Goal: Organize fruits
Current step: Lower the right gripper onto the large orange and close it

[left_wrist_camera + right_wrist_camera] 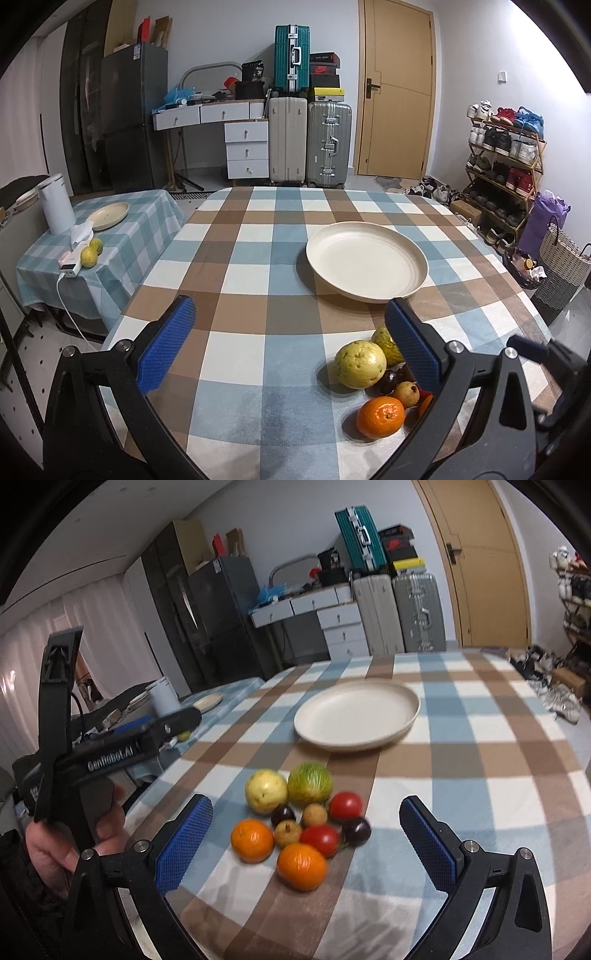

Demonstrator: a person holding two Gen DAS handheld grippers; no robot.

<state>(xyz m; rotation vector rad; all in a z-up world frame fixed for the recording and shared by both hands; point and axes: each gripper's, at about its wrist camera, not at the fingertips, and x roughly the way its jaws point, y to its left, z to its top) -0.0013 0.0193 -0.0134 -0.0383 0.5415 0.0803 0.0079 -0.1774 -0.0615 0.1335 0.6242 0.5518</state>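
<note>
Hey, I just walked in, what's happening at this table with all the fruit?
A person is holding a two-finger gripper in each hand over a checked tablecloth. Both the left gripper and the right gripper are open and hold nothing. A pile of fruit sits loose on the cloth, including an orange, a tomato and a yellow guava. The cream plate beyond them has nothing on it, so no fruit has gone there yet.

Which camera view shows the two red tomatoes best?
The right wrist view. Both red tomatoes lie there in the open among the fruit, a little blurred. In the left wrist view the left gripper's right finger covers them; only a red sliver shows.
</note>
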